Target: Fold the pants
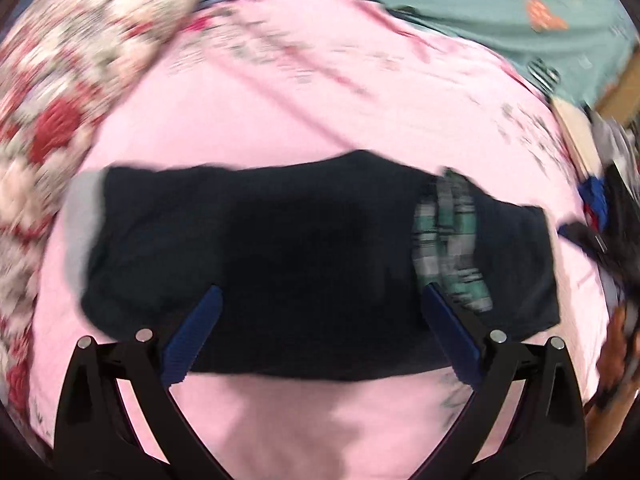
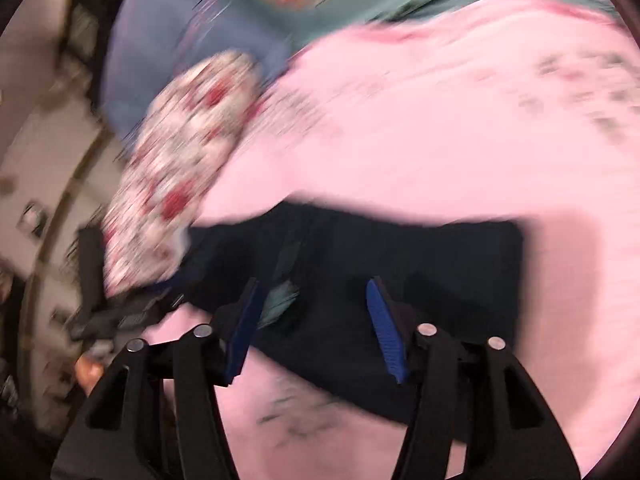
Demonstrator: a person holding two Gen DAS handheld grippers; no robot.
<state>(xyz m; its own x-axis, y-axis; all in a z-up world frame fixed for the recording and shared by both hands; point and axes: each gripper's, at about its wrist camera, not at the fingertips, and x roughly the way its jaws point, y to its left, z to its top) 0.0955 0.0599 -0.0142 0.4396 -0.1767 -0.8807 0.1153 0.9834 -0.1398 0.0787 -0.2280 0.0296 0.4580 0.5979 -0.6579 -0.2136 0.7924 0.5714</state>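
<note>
Dark navy pants [image 1: 288,248] lie folded in a wide band on the pink bedsheet [image 1: 320,92]. A green plaid lining [image 1: 448,240] shows at their right end and a grey strip [image 1: 82,220] at their left. My left gripper [image 1: 322,292] hovers over the near edge, jaws wide open and empty. In the right wrist view the same pants [image 2: 400,256] stretch across the sheet [image 2: 440,128]. My right gripper [image 2: 314,284] is open above them, and a bit of teal lining [image 2: 282,300] lies beside its left finger. Both views are blurred.
A red-and-white floral quilt [image 1: 68,80] bunches along the left [image 2: 180,168]. A teal blanket [image 1: 500,4] and a lavender pillow [image 2: 168,60] lie at the far side. Dark clutter [image 1: 612,208] crowds the bed's right edge.
</note>
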